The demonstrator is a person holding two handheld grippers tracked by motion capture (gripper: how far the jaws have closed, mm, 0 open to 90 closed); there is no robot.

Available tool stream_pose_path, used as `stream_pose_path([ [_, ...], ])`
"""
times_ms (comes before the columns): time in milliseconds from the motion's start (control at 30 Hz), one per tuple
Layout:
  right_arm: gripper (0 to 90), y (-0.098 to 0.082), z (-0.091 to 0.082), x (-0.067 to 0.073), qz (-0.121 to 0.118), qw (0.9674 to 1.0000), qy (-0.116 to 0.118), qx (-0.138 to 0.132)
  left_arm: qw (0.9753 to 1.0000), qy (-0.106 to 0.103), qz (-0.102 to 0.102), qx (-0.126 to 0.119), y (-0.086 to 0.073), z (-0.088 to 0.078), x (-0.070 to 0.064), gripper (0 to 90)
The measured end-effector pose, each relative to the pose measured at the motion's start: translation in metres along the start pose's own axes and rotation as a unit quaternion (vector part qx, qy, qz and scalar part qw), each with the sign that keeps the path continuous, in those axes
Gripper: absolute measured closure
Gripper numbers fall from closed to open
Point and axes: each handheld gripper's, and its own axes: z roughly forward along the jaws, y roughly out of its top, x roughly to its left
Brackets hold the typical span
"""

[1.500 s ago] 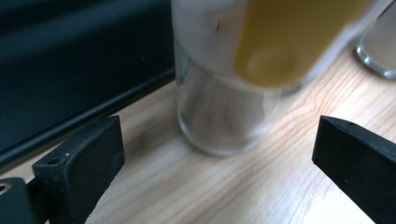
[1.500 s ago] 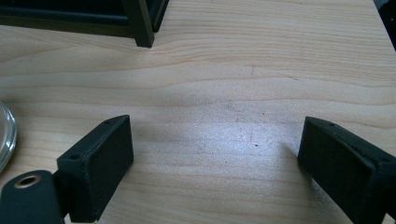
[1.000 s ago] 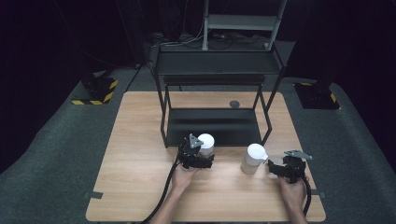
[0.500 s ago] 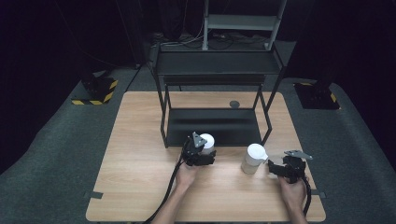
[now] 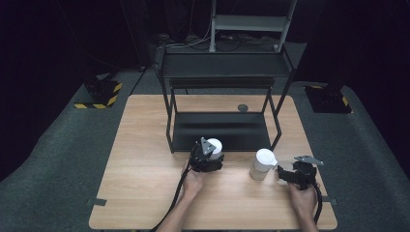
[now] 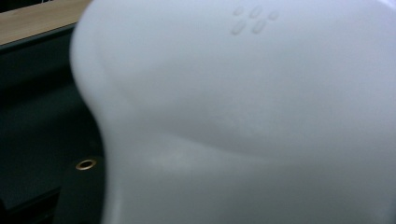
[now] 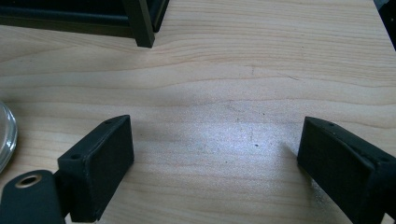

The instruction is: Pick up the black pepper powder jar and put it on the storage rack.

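- At the front edge of the black metal shelf rack (image 5: 227, 87), a white rounded plastic container (image 5: 214, 147) sits against the left gripper (image 5: 207, 157); up close it is a blurred white surface (image 6: 243, 116), and the jaws cannot be made out, so their grip cannot be told.
- To the right, a second white plastic container with a rounded cap (image 5: 263, 164) stands on the light wooden table (image 5: 140, 183).
- Just beside it, the right gripper (image 5: 296, 173) rests low, jaws spread wide over bare wood (image 7: 212, 154).
- A glassy rim (image 7: 5, 135) is cut off at that view's left edge.
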Motion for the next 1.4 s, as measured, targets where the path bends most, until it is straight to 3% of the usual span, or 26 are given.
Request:
stream_pose_path([
  [200, 10.1, 0.0, 0.0, 0.0, 0.0, 1.0, 0.0, 0.0, 1.0, -0.004, 0.001, 0.005, 0.002, -0.002, 0.002, 30.8],
  [400, 10.1, 0.0, 0.0, 0.0, 0.0, 1.0, 0.0, 0.0, 0.9997, -0.018, -0.012, 0.006, 0.006, -0.009, 0.01, 30.8],
  [800, 10.1, 0.0, 0.0, 0.0, 0.0, 1.0, 0.0, 0.0, 0.9985, -0.051, -0.011, 0.016, 0.029, -0.029, 0.027, 30.8],
  [1133, 10.1, 0.0, 0.0, 0.0, 0.0, 1.0, 0.0, 0.0, 0.9962, -0.08, -0.023, 0.025, 0.059, -0.046, 0.047, 30.8],
  [1333, 10.1, 0.0, 0.0, 0.0, 0.0, 1.0, 0.0, 0.0, 0.9959, -0.084, -0.024, 0.025, 0.076, -0.056, 0.054, 30.8],
  [1400, 10.1, 0.0, 0.0, 0.0, 0.0, 1.0, 0.0, 0.0, 0.9958, -0.085, -0.021, 0.027, 0.089, -0.063, 0.058, 30.7],
])
